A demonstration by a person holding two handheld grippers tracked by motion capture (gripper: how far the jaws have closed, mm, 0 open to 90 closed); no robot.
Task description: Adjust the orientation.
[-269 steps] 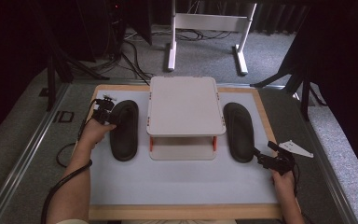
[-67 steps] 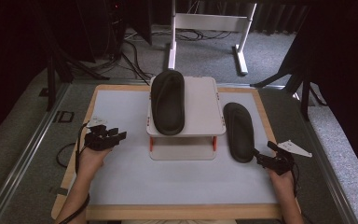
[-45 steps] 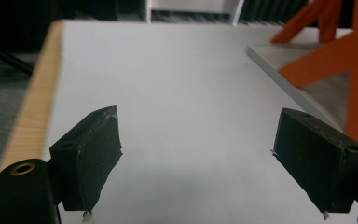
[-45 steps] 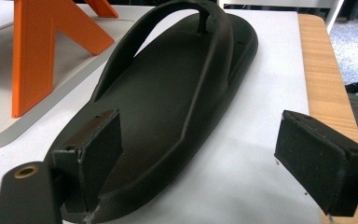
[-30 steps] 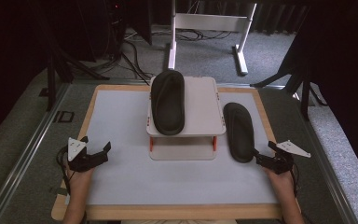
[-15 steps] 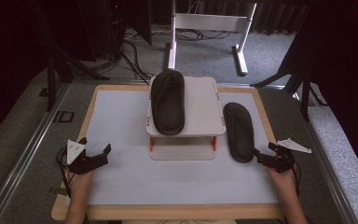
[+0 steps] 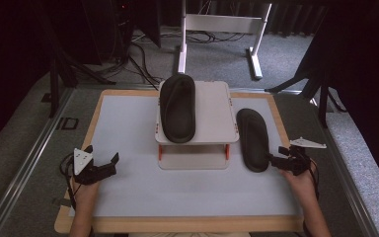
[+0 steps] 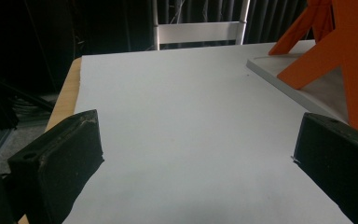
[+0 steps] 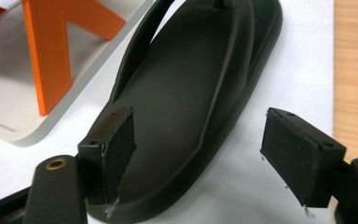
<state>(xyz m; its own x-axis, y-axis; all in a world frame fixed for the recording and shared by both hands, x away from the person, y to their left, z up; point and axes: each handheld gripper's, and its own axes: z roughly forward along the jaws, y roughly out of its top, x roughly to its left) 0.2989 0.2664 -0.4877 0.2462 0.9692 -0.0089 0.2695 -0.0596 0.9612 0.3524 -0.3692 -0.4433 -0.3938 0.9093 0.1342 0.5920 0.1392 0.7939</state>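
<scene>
Your right gripper [image 7: 278,160] closing around the black sandal's [image 7: 253,139] heel, pads not yet pressing, your left gripper [image 7: 109,160] open over the white mat [image 7: 128,123].

A white table frame [image 7: 219,27] on the grey carpet beyond the board, two legs down to flat feet; tangled black cables [image 7: 138,54] on the floor to its left; dark stands and curtains along the back and the right; a metal rail [image 7: 27,158] at the board's left side; a small black square mark [image 7: 68,123] beside it.
</scene>
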